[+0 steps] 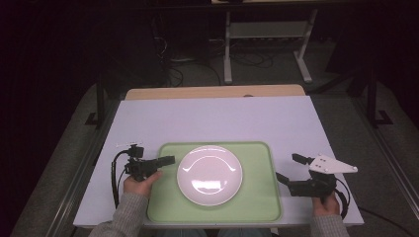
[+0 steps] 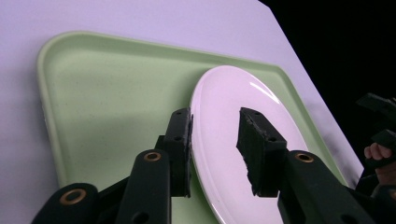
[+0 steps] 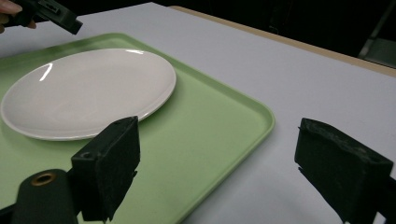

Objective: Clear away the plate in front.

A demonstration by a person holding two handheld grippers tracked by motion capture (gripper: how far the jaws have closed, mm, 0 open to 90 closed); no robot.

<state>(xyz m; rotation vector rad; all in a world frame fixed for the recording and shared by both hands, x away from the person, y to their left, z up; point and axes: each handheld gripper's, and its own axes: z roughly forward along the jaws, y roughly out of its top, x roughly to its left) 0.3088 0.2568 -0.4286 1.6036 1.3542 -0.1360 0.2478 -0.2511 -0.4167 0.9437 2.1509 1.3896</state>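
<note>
a round, glossy white plate point(image 1: 209, 175) lies mid-tray point(image 1: 257, 207) on the pale tabletop point(image 1: 212, 118). left gripper point(image 1: 168, 160) jaws gape at its rim; right gripper point(image 1: 290, 169) jaws wide apart beside the tray.

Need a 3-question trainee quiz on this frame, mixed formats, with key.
1. True or false: the white plate lies directly on the bare table.
2. Multiple choice: the left tongs are A) shut on the plate, B) open astride the plate's rim, C) resting on the table far from the tray.
3. Fill in: the right tongs are open, one jaw over the green tray, the other over the ____.

Key: 1 false, it lies on the tray. 2 B. 3 table.
</note>
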